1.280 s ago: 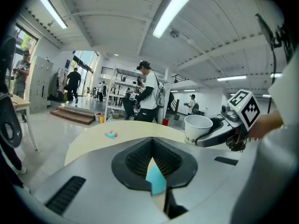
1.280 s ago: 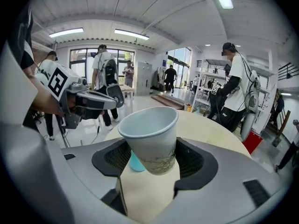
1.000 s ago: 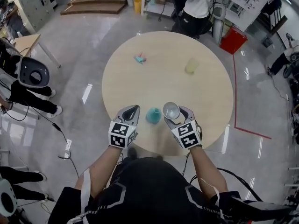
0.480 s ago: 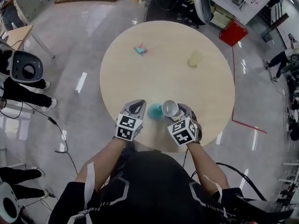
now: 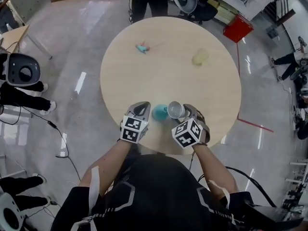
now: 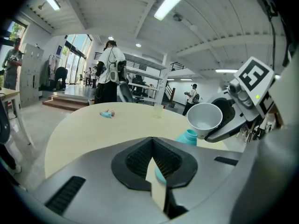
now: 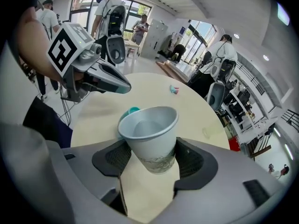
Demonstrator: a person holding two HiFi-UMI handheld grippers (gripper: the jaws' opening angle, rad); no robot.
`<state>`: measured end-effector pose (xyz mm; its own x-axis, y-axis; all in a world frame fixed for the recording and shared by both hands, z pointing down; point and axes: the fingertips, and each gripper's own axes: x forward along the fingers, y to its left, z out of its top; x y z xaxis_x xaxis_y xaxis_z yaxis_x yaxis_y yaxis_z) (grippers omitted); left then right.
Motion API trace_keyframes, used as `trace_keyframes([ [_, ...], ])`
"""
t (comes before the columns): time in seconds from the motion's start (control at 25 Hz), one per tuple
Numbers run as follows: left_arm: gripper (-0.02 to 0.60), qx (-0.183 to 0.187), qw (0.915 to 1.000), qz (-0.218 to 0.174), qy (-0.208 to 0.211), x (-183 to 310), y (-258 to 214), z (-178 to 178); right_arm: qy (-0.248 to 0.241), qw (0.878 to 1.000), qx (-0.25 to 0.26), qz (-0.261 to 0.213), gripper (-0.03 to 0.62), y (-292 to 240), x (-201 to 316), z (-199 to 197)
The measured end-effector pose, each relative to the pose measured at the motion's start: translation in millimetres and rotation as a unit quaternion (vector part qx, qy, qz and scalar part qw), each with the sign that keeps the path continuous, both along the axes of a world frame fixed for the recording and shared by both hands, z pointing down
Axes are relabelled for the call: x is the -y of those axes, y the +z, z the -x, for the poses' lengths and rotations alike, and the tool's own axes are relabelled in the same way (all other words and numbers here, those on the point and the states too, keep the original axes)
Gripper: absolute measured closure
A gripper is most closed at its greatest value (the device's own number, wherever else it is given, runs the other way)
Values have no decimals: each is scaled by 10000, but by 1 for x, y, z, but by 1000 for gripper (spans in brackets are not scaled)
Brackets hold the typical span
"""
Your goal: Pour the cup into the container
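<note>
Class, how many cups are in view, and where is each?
2. One white cup is held in the right gripper, near the teal container; one pale yellow cup sits on the table's far right. None seems hidden.

cup (image 7: 148, 134) in the right gripper (image 7: 149, 164) looks like matt white paper, teal container (image 5: 159, 112) beside it smooth plastic, desk (image 5: 168, 66) matt pale wood, floor (image 5: 72, 47) super glossy.

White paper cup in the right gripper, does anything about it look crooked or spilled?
The white paper cup is tilted in the right gripper, its mouth leaning toward the teal container. That fits pouring rather than a slip. No spill shows on the round wooden table.
</note>
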<state>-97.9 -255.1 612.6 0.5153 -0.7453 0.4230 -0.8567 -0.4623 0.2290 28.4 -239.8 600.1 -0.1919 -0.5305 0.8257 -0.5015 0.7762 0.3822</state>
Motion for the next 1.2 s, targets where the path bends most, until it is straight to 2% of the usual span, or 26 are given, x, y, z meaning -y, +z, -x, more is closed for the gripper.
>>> trace_keyframes([
  [0.12, 589, 79, 9999, 19, 79, -1, 2, -2, -35, 9999, -107, -30, 293, -1, 2, 0],
  [0.6, 589, 19, 9999, 18, 156, -1, -1, -4, -375, 9966, -686, -242, 298, -6, 6, -1],
  [1.2, 589, -54, 9997, -30, 245, 0, -4, -11, -561, 9929, -1001, -299, 299, -10, 10, -1],
])
